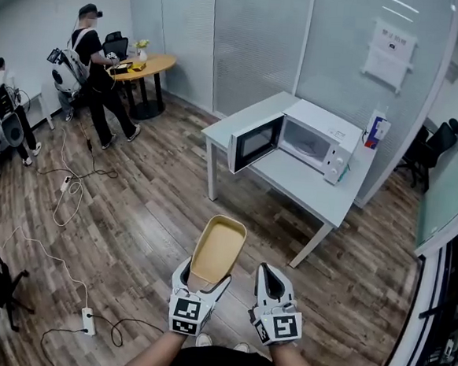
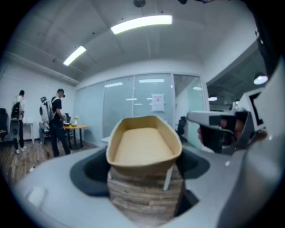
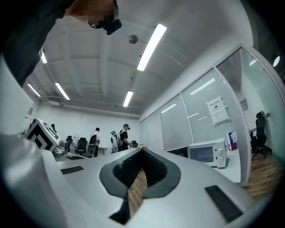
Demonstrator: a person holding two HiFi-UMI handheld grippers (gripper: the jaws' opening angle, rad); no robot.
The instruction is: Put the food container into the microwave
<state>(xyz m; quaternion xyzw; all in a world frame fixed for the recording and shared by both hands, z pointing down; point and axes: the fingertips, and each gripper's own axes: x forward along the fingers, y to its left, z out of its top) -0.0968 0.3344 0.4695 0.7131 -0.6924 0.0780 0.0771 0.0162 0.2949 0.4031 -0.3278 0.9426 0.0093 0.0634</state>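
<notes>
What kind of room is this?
Probably an office or lab, not a home: frosted glass partition walls, office chairs, and a microwave sitting on a plain white table.

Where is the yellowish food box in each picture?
Head view: the food container is low in the middle, gripped by the left gripper.
Left gripper view: it fills the centre, between the jaws.
Right gripper view: not in it.
Shared landmark: the paper notice on the glass wall, seen at top right in the head view, above the container in the left gripper view, and at the right in the right gripper view.
</notes>
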